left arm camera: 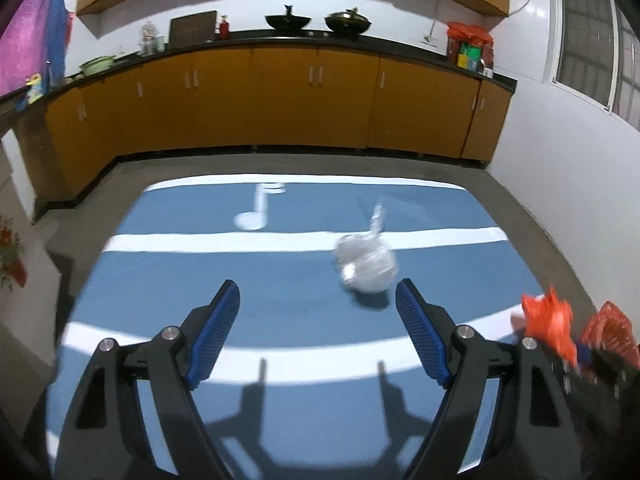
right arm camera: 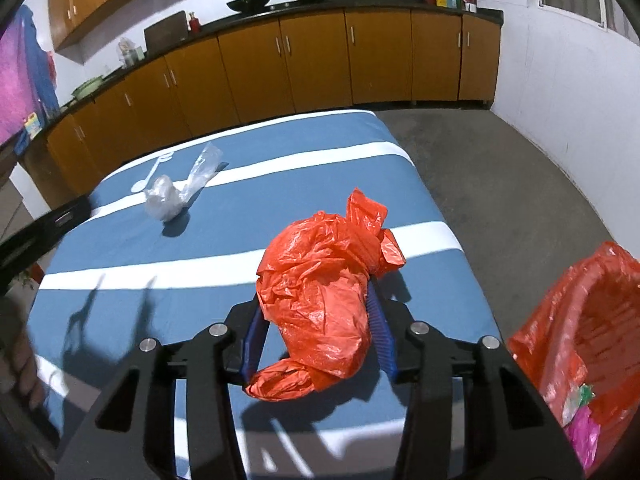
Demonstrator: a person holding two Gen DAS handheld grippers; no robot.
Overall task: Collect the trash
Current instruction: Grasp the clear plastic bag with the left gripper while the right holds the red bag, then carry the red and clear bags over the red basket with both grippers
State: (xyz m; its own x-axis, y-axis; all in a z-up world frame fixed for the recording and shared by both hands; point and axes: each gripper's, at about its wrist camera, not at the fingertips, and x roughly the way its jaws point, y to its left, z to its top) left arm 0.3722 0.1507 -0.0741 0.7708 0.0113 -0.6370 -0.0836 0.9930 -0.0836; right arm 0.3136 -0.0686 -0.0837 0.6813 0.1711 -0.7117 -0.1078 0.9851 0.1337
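- Right wrist view shows the right gripper [right arm camera: 316, 320] with its blue fingers [right arm camera: 382, 332] closed on a crumpled orange plastic bag [right arm camera: 320, 300], whose bulk bulges above and below them.
- That bag hangs just over the near right part of the surface [right arm camera: 280, 196], which wears a blue cloth with white stripes.
- A clear plastic bag [right arm camera: 166, 198] lies crumpled on the far left of the cloth, well apart from the orange one.
- Right of the surface stands a bin lined with an orange bag [right arm camera: 568, 304]; a pink scrap [right arm camera: 582, 436] lies inside.
- Left wrist view shows the left gripper [left arm camera: 318, 300] with its fingers [left arm camera: 218, 320] spread wide and holding nothing, above the cloth.
- The clear bag [left arm camera: 366, 262] sits just beyond the right fingertip, not touching it.
- Wooden cabinets [left arm camera: 280, 96] line the far wall.
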